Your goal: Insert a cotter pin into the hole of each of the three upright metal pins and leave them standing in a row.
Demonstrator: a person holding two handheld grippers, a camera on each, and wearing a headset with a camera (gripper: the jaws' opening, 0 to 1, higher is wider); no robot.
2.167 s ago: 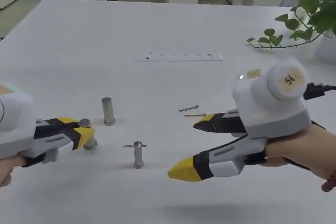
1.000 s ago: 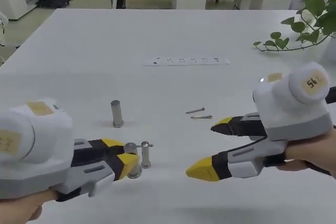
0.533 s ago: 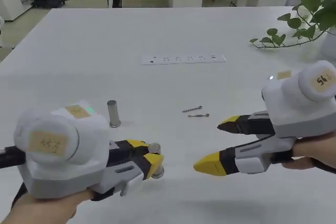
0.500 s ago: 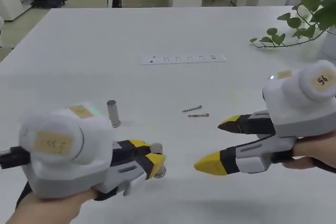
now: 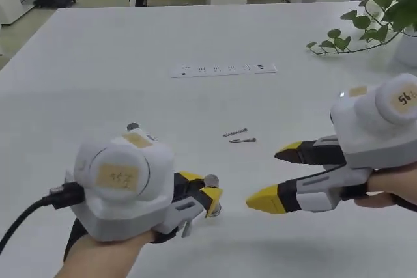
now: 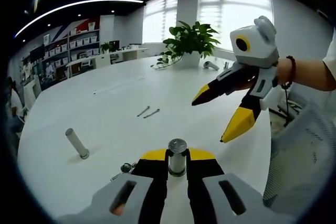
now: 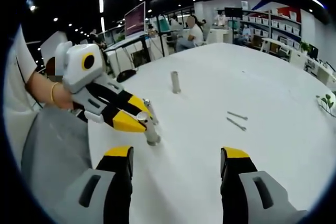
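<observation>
Here my left tongs (image 5: pixel 207 191) are clamped on a short silver steel pin with a flat round head (image 5: pixel 211 181). The yellow tips press its shaft from both sides, just below the head. In the left gripper view it stands upright between the jaws. I cannot tell whether its foot touches the white counter (image 5: pixel 98 63) or sits just clear of it.

My right tongs (image 5: pixel 266 178) hang to the right of that pin and near it. The jaws are spread wide, with nothing between them, and the tips point towards my left tongs.

A second steel pin (image 6: pixel 77 144) stands alone on the counter, farther out and to the left of the held one. In the head view the body of my left tongs hides all but its top. A third steel pin (image 7: pixel 150 108) stands just beside the held pin, close against my left tongs. In the left gripper view the jaw hides much of it, and I cannot make out whether anything passes through its hole.

Two thin metal cotter pins (image 5: pixel 236 136) lie side by side on the bare counter beyond both tongs, well apart from the upright pins.

Farther back a long white power strip (image 5: pixel 225 68) lies flat. A green leafy plant (image 5: pixel 384 4) sits at the far right corner of the counter.
</observation>
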